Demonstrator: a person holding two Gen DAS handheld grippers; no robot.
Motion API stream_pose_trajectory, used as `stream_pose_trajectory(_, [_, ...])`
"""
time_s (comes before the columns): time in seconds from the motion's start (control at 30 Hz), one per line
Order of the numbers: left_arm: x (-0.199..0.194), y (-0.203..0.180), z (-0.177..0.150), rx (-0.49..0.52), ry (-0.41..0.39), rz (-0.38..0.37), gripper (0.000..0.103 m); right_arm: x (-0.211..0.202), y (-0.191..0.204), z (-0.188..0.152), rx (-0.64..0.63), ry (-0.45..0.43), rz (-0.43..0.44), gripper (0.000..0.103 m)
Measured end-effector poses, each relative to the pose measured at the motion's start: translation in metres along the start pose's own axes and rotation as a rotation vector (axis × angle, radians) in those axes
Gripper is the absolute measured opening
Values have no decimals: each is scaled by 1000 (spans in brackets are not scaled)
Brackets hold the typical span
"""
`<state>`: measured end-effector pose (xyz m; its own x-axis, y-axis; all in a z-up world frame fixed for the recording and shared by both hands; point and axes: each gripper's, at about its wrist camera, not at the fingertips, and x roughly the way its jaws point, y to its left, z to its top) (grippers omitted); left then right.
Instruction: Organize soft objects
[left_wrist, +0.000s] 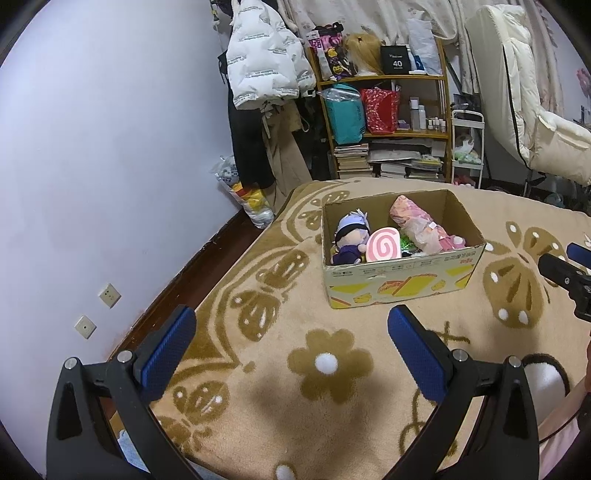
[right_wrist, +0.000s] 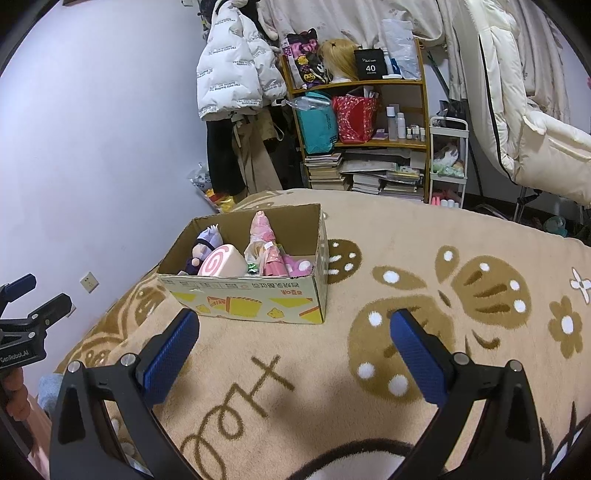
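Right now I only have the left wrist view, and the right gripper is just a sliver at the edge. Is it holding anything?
Observer: No. The right gripper is open, with only the blanket showing between its fingers.
Operator: Is the pink swirl plush a flat disc?
Observer: No. The pink swirl plush is a thick roll with a cream side, lying in the cardboard box.
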<state>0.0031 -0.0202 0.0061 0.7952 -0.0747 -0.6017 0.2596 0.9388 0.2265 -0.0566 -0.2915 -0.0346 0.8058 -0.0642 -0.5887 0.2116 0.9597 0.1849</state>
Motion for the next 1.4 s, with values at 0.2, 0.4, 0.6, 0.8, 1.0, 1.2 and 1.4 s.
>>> stream_pose_trajectory(0.2, [-1, 3, 0, -10, -4, -1, 103, 0, -2, -2, 4, -1, -6, 103])
stream_pose_trajectory(0.4, [-2, 5, 2, -17, -10, 13, 102, 0, -2, -2, 0, 2, -5, 103])
stream_pose_trajectory(0.6, [-3, 6, 2, -18, -11, 14, 103, 0, -3, -2, 1, 2, -4, 103])
stream_pose_trajectory(0.8, [-5, 5, 3, -12, -13, 6, 103, 0, -2, -2, 0, 3, -6, 103])
stream_pose_trajectory(1.0, [-6, 4, 3, -11, -12, -4, 103, 0, -1, -2, 3, 3, -6, 103])
stream_pose_trajectory(1.2, [-7, 2, 2, -5, -15, -11, 102, 0, -1, -1, 0, 4, -6, 103])
stream_pose_trajectory(1.4, [-6, 4, 2, -6, -13, -12, 103, 0, 0, -1, 2, 4, -7, 103])
